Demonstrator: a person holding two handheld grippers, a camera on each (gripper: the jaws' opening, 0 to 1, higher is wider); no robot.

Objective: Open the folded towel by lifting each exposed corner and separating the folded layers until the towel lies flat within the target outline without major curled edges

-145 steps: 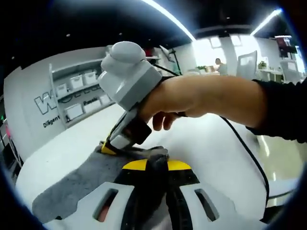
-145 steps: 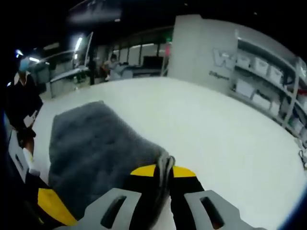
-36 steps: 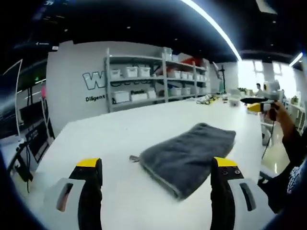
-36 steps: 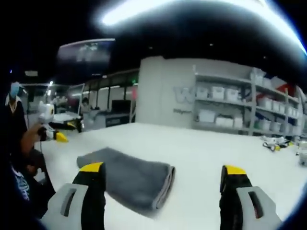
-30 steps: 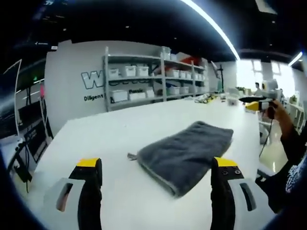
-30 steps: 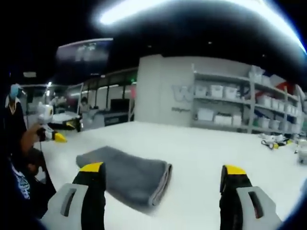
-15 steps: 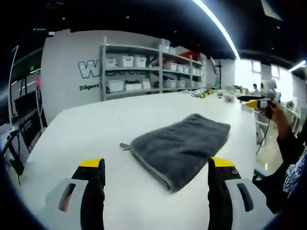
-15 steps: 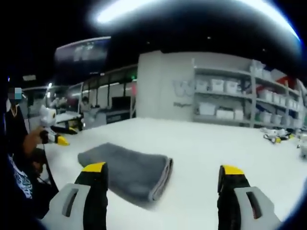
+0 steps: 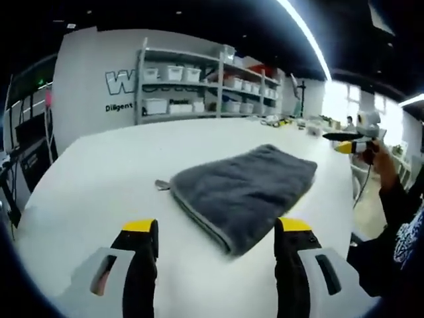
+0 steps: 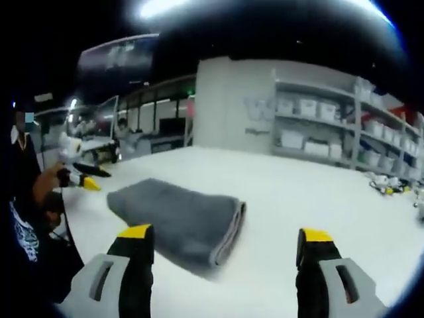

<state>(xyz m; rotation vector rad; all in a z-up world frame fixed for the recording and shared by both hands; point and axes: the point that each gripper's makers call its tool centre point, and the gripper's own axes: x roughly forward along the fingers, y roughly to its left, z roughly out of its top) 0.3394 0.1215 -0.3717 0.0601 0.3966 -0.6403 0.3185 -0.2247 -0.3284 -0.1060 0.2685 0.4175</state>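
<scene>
Two layers at least remain folded in the towel (image 9: 242, 189), lying flat mid-table (image 9: 99, 179). Risk: jaws may pinch both layers together at the near edge, dragging the towel instead of opening it. Left gripper (image 9: 215, 228) and right gripper (image 10: 222, 235) hover apart from it, jaws spread, empty.

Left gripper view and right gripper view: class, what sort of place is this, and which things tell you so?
Probably a lab or workshop in an open-plan office: a large white table holding a grey towel, shelving stacked with white bins against a lettered wall, and strip ceiling lights.
</scene>
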